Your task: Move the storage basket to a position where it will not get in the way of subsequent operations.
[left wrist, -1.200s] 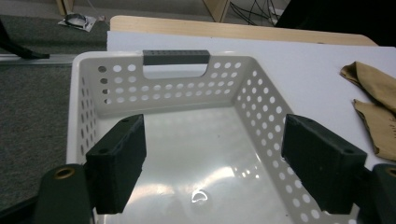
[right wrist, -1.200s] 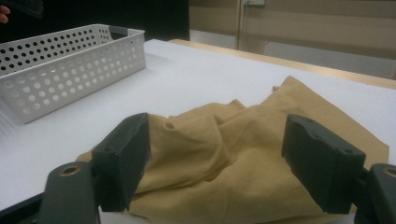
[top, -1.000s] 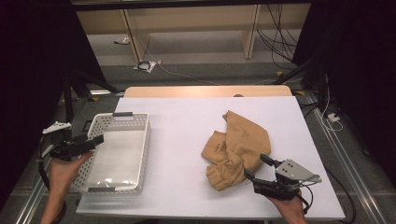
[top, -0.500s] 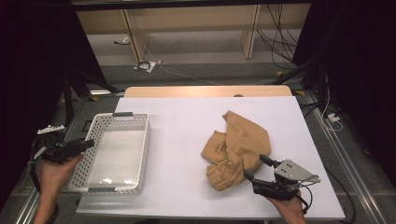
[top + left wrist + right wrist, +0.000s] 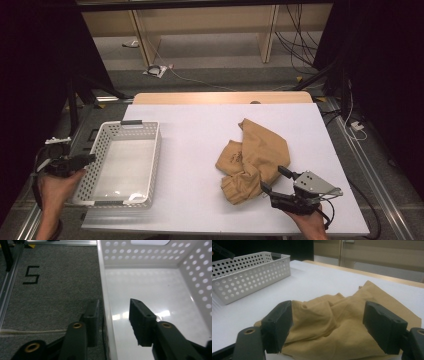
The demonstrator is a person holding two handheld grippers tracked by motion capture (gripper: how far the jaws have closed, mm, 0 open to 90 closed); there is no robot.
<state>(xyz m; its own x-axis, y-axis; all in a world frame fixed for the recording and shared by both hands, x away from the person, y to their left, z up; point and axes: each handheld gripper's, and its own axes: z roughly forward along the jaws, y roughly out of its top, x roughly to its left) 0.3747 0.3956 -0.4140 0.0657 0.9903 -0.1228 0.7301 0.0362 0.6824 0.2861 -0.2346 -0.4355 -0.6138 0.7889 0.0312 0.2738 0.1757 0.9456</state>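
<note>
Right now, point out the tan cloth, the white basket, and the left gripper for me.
tan cloth [image 5: 262, 152], high view, on the middle of its flat upper fold.
white basket [image 5: 154, 155], high view, on its right perforated wall.
left gripper [image 5: 111, 315], left gripper view, midway between its fingertips, which straddle the basket's wall.

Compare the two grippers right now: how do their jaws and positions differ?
The left gripper straddles the white basket's side wall, its jaws just closing and not yet pressing it. The right gripper sits wide open at the crumpled tan cloth's near edge, gripping nothing. Both have two black jaws.
</note>
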